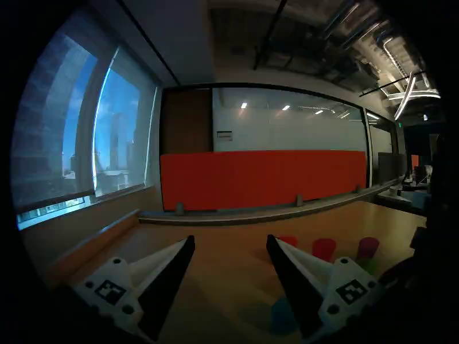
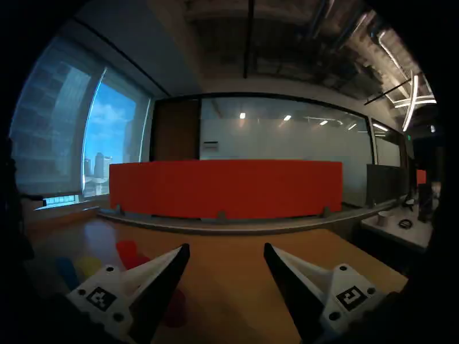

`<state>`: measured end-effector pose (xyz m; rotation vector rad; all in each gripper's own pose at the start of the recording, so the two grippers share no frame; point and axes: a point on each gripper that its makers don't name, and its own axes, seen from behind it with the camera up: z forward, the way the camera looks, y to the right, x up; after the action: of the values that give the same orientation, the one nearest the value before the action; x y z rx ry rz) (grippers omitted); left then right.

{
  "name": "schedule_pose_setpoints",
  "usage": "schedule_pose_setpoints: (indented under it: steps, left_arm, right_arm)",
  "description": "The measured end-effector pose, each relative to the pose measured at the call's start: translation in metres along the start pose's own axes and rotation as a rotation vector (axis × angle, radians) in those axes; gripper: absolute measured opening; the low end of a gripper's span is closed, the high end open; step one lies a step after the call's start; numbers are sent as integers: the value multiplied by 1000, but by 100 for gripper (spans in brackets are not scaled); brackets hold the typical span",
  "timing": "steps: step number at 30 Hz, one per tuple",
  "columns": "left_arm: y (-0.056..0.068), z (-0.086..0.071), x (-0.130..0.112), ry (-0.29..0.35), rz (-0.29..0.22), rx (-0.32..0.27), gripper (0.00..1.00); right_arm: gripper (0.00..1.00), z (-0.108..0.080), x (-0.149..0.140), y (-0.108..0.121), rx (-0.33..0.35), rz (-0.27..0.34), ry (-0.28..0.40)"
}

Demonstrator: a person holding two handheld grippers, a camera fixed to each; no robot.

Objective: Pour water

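Judging by their look, the cups are small coloured plastic tumblers: light, thin-walled, smooth, and likely to tip or slide at a nudge. A hard squeeze could buckle one, so take it around the middle of the wall with one finger on each side. Keep clear of the rim so it stays free for pouring. You cannot tell from here which cup holds water, so expect the full one to feel heavier and to slosh.

In the left gripper view, the blue cup (image 1: 284, 315) stands nearest, low in the picture beside the right-hand finger. The red cup (image 1: 324, 249) and the pink cup (image 1: 368, 246) stand farther off to the right on the wooden surface (image 1: 229, 275). The left gripper (image 1: 229, 238) has its fingers spread wide and carries nothing.

The right gripper view has the cups on its left side instead. It adds a yellow cup (image 2: 89, 266) beside an orange-red cup (image 2: 127, 252), and a dark red cup (image 2: 175, 309) partly hidden behind the left-hand finger. The right gripper (image 2: 225, 246) is also spread wide and empty.

Beyond the cups, an orange divider (image 2: 224, 189) runs along the far edge. Only the right gripper view shows a pale side desk (image 2: 401, 226) off to the right.
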<state>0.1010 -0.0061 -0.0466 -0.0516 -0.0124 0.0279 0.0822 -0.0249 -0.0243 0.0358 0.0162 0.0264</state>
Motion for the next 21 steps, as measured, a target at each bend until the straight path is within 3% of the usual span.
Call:
schedule_pose_setpoints:
  steps: [6, 17, 21]
  left_arm:
    - [-2, 5, 5, 25, 3, 26, 92]
    - [3, 12, 0, 65, 34, 48, 93]
    - [4, 16, -6, 69, 22, 55, 93]
  right_arm:
    - [100, -1, 4, 4, -31, 37, 25]
    - [100, 0, -7, -2, -25, 46, 5]
    - [100, -1, -9, 1, -29, 61, -3]
